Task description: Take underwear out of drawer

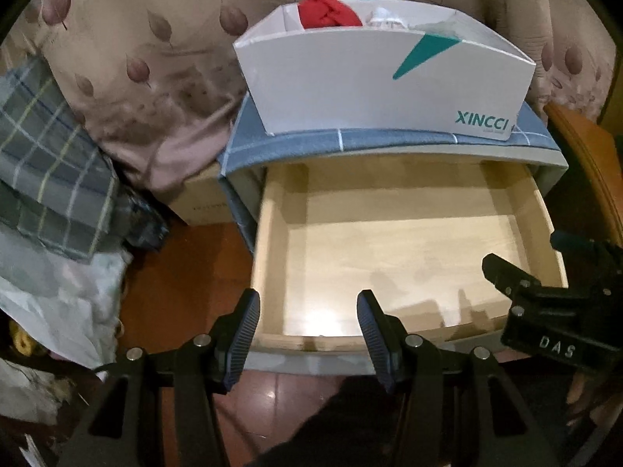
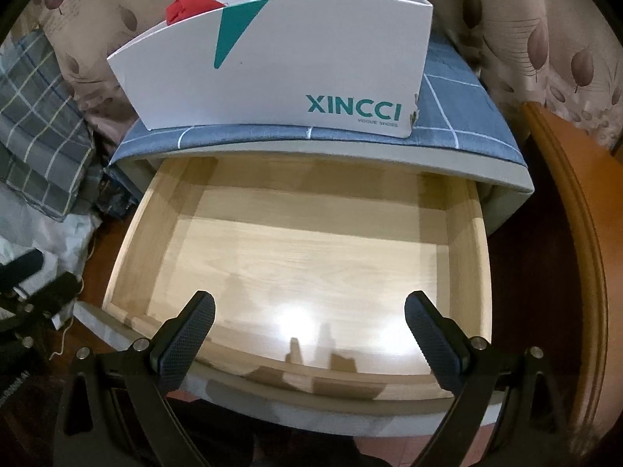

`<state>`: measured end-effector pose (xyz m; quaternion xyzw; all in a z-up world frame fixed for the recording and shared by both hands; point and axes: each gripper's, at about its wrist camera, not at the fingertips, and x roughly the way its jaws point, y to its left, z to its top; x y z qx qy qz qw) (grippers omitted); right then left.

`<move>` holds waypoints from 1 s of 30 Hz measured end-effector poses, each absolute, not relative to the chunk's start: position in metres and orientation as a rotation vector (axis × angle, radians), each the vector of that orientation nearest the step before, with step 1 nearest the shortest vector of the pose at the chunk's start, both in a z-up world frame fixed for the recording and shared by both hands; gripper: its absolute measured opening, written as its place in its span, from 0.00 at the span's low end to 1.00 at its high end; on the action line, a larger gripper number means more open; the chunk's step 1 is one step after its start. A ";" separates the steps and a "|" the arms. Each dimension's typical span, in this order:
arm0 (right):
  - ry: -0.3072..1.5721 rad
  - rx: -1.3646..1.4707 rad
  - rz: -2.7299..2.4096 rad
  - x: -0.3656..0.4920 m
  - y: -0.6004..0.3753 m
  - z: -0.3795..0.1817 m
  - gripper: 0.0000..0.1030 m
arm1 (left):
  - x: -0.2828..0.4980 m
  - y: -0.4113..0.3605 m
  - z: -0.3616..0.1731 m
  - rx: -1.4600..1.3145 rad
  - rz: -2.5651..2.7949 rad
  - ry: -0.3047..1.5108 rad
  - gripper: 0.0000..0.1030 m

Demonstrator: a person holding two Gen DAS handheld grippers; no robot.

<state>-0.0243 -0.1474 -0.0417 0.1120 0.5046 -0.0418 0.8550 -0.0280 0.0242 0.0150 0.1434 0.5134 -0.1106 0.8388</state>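
The pale wooden drawer [image 1: 268,233] [image 2: 132,241] is pulled out, and its bare bottom shows no clothing. On the cabinet above stands a white XINCCI box [image 1: 370,78] [image 2: 292,74] holding a bundled red garment [image 1: 329,11] [image 2: 187,7] and a white item [image 1: 383,17]. My left gripper [image 1: 308,297] hovers over the drawer's front left corner, open with nothing between its fingers. My right gripper [image 2: 310,297] hangs over the drawer's front edge, open wide and empty. It also shows at the right of the left wrist view [image 1: 506,272].
A blue checked cloth [image 1: 389,138] covers the cabinet top. Plaid fabric [image 1: 46,155] and pale bags are heaped on the left, beside a cardboard box [image 1: 202,198]. A leaf-print fabric [image 1: 136,58] hangs behind. An orange wooden edge [image 2: 564,214] stands at the right.
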 end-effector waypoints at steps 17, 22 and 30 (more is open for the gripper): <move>1.078 0.228 -0.111 -0.025 -0.153 -0.045 0.94 | -0.021 0.022 -0.011 0.236 -0.190 1.103 0.51; 1.077 0.213 -0.116 -0.026 -0.152 -0.044 0.94 | -0.020 0.025 -0.014 0.198 -0.202 1.122 0.51; 1.084 0.208 -0.119 -0.025 -0.152 -0.045 0.94 | -0.019 0.028 -0.015 0.174 -0.191 1.130 0.51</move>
